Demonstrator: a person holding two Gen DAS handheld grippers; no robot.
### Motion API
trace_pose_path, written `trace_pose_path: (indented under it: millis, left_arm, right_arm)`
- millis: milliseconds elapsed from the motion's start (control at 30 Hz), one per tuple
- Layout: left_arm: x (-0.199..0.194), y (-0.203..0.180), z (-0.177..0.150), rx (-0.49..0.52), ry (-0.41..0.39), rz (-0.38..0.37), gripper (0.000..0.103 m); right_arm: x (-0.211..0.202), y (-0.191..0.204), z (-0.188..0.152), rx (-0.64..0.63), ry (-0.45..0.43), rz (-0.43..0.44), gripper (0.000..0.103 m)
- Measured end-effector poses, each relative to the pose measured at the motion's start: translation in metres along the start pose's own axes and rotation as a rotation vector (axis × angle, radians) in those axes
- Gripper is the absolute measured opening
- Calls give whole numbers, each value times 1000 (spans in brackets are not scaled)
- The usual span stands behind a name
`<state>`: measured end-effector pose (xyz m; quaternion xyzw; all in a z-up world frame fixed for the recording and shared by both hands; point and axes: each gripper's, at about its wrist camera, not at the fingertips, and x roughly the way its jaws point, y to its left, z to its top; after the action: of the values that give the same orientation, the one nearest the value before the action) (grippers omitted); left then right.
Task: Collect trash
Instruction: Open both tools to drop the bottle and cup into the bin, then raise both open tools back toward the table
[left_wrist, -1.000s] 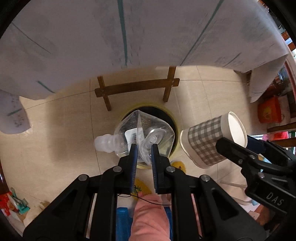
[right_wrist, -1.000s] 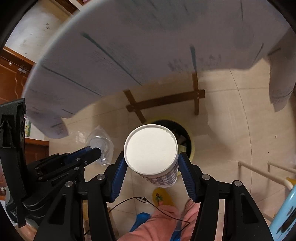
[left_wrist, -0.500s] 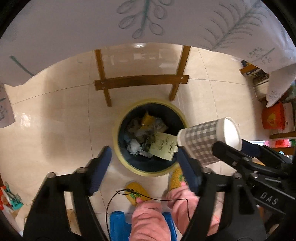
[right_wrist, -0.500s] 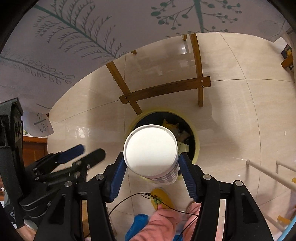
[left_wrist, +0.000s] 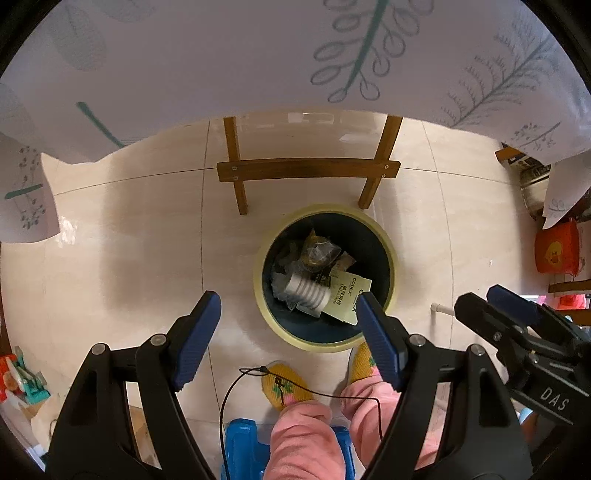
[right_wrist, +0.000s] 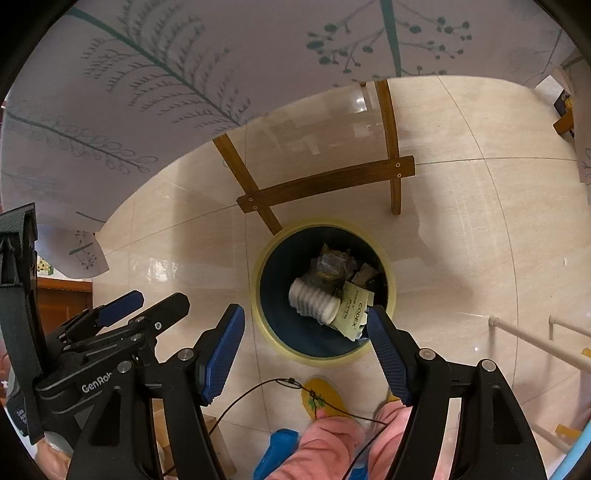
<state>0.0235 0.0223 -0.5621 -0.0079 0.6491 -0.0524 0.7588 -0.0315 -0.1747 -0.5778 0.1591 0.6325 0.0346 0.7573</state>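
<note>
Above the floor, the left gripper (left_wrist: 288, 332) and right gripper (right_wrist: 306, 343) hang with jaws wide apart, holding nothing. Withdraw both straight upward, clear of the bin (right_wrist: 390, 280) rim. The cup (right_wrist: 314, 301) lies on its side in the bin; which end points where cannot be told.

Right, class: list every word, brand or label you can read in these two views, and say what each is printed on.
"CODEX": pale yellow packet in the trash bin; its smaller print is unreadable.
"DAS": body of the right gripper.
"GenRo", cut off: body of the left gripper.
</note>
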Motion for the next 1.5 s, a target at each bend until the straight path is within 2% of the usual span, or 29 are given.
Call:
trace_pose_path:
  millis: [433,867,1100,1300,1500]
  left_arm:
    - [-73,-5,-3,-15,-12,21,73]
    - [-200,-11,10,6,-74,15,73]
    - [-265,-18,24,48,-122,19,73]
    - [-321,-26,45,88,-187,10,73]
    - [-381,-27,70,133,-286,2,73]
  right_arm:
    - [-82,23,-4,-9,-41,5,70]
    - [-201,65,7,-29,-68,-2,70]
    - [-261,87,17,-33,-78,-6,70]
    - [-315,104,33,-26,-146,-9,70]
    - [-383,115,56,-21,-258,0,70]
